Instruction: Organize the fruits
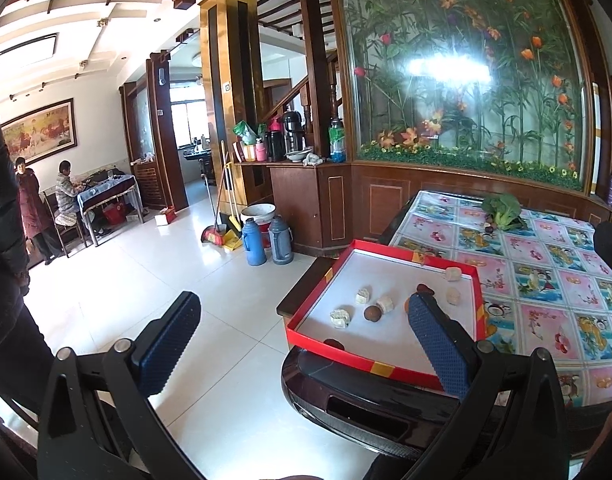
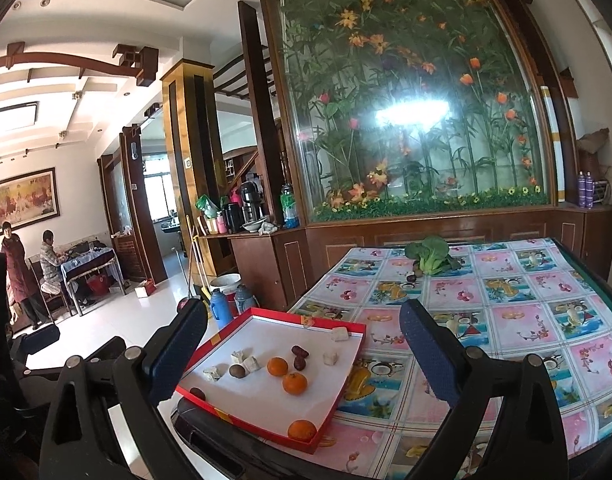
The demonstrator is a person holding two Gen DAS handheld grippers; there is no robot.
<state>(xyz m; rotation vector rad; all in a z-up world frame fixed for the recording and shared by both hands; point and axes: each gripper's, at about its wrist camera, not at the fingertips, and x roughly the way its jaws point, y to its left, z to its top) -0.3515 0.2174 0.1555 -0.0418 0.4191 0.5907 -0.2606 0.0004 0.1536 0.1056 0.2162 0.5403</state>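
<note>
1. We are holding the left hand-held gripper (image 1: pixel 302 344) spread wide and empty at the lower centre of the left wrist view. Its right finger is standing in front of the near part of the red box (image 1: pixel 317 304), so some of the fruit is hidden from that side.

2. We are holding the right hand-held gripper (image 2: pixel 306 344) released too, with nothing between its blue pads. In the right wrist view the box is showing through the gap, which we judge to be a ready stance before a pick.

3. The red box (image 2: pixel 347 380) is sitting at the lower centre of that view, on the corner of the tabletop (image 2: pixel 505 300), its near corner poking out past the edge. We take it as the collecting place, since its raised rim is keeping round fruit from rolling away.

4. Inside it, three oranges are lying apart: one (image 2: pixel 277 366) in the middle, one (image 2: pixel 294 383) just below it, one (image 2: pixel 302 429) in the near corner. A brown round fruit (image 2: pixel 236 370) and two dark dates (image 2: pixel 299 356) are lying among pale cut chunks (image 2: pixel 250 364).

5. A leafy green vegetable (image 2: pixel 427 258) is lying in the upper middle of the frame, well apart from the box, with small dark fruits (image 2: pixel 411 278) just beside it. We are guessing these are the ones not yet gathered.

6. Neither gripper is touching anything.
</note>
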